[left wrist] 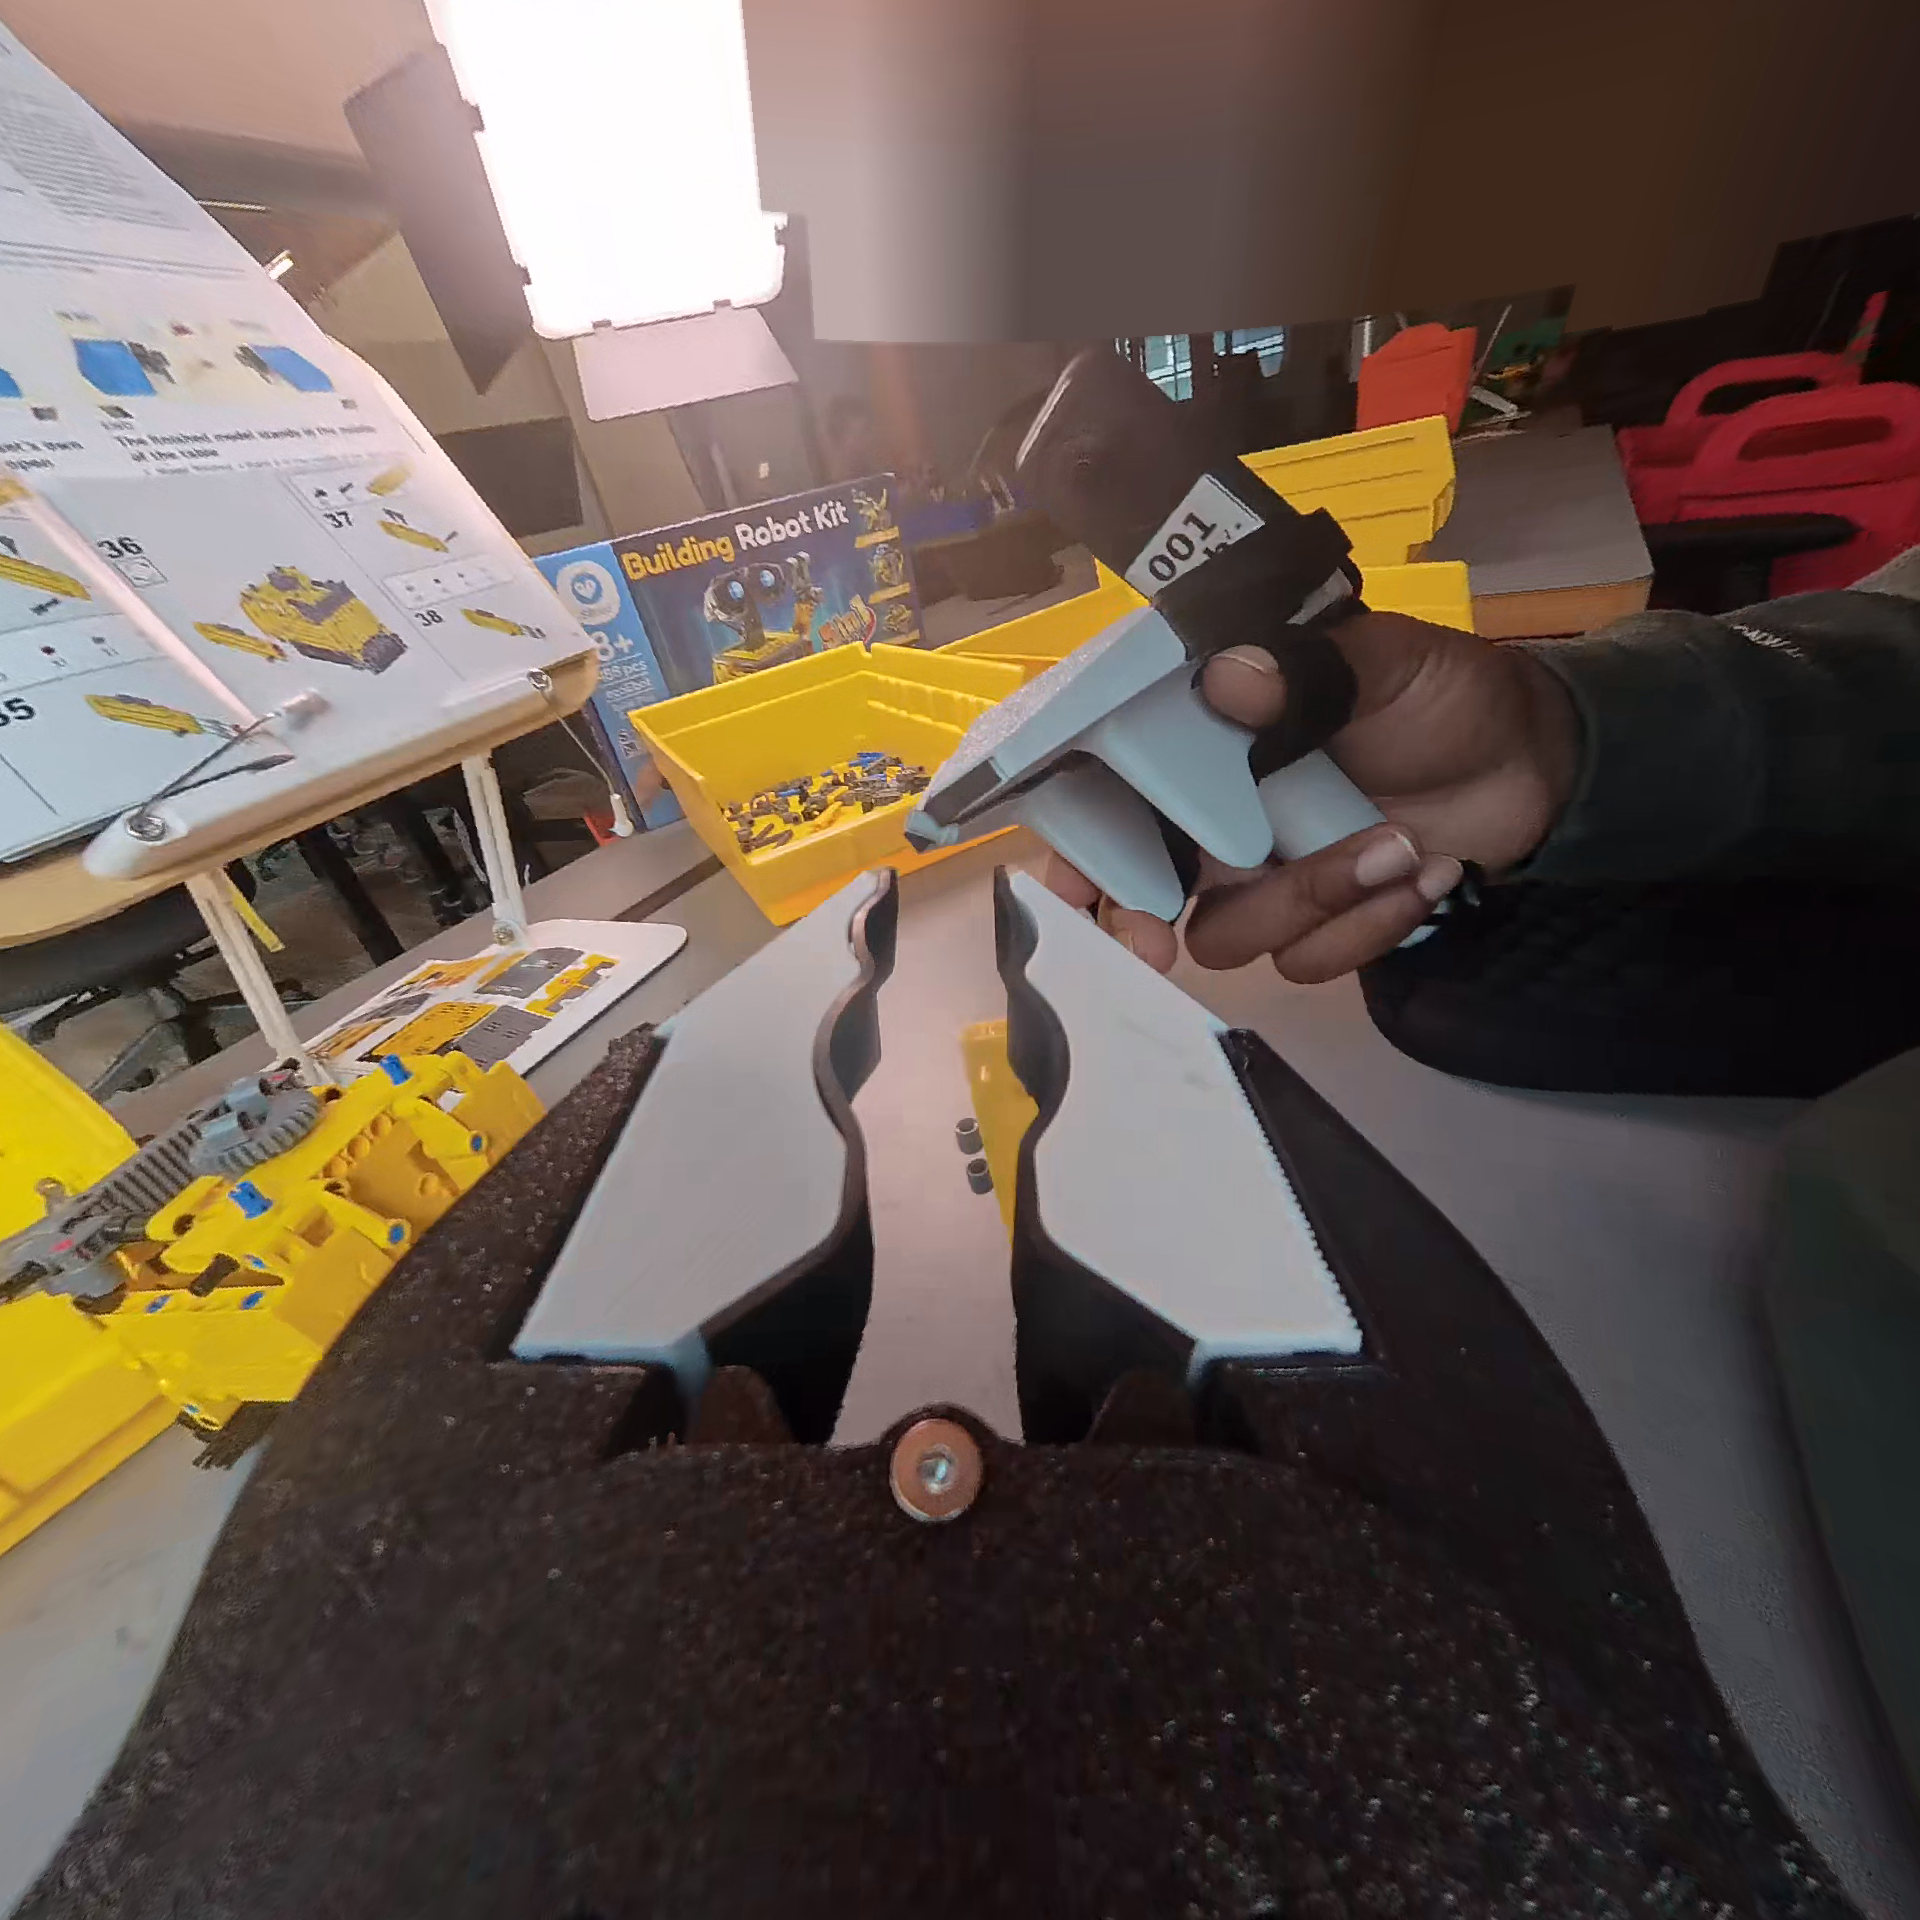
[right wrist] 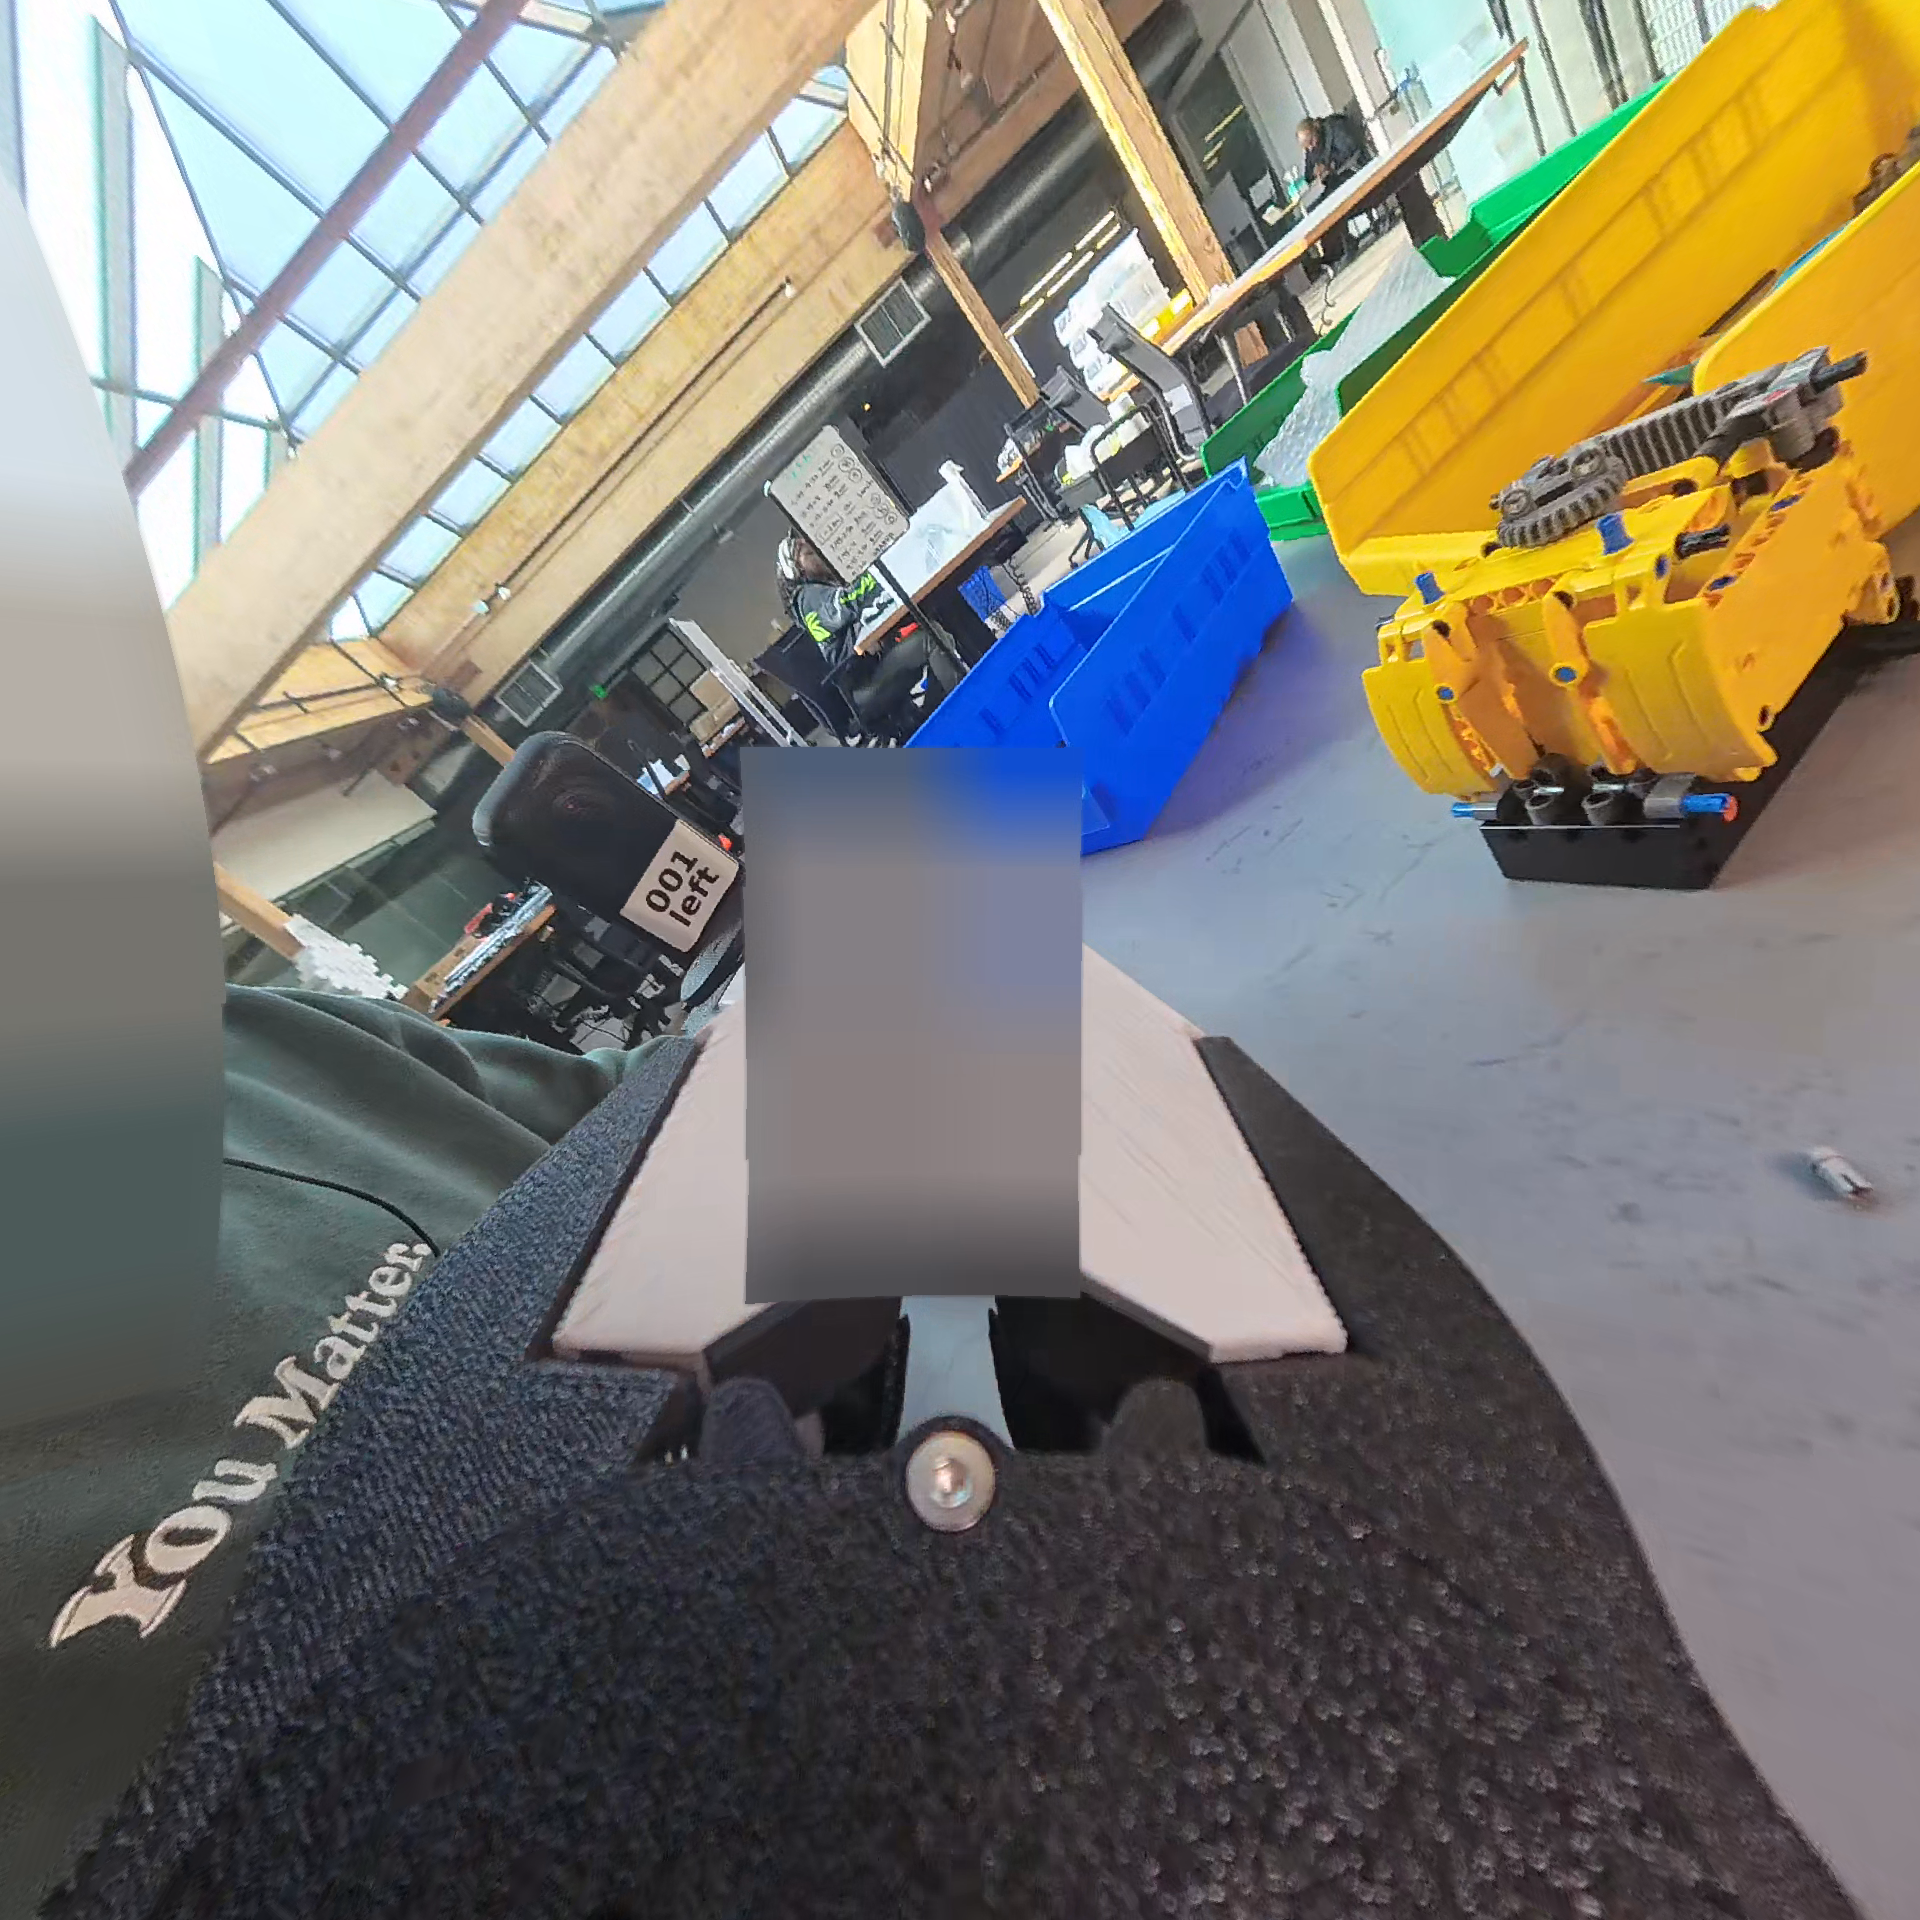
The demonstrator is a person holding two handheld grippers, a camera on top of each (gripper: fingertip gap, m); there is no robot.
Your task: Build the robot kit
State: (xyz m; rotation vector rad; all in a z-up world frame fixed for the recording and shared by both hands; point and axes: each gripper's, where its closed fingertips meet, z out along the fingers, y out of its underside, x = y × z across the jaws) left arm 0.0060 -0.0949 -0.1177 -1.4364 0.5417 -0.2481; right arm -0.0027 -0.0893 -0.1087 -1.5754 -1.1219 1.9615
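My left gripper hovered low over the grey table, its fingers a narrow gap apart and holding nothing. Between them, on the tabletop, lay two small dark bushings just beside a flat yellow piece. To my left stood the partly built yellow brick model, topped with grey gears, with a propped instruction sheet above it. Farther ahead sat a yellow bin of small dark parts and, behind it, a blue kit box. My right gripper, gripped in my hand, pointed down toward that bin's near edge with its tips drawn together in the left wrist view; a blurred patch hid the fingers in its own camera, so I could not tell whether anything was pinched there. Its view took in the model, blue bins and a small pale part lying alone on the table.
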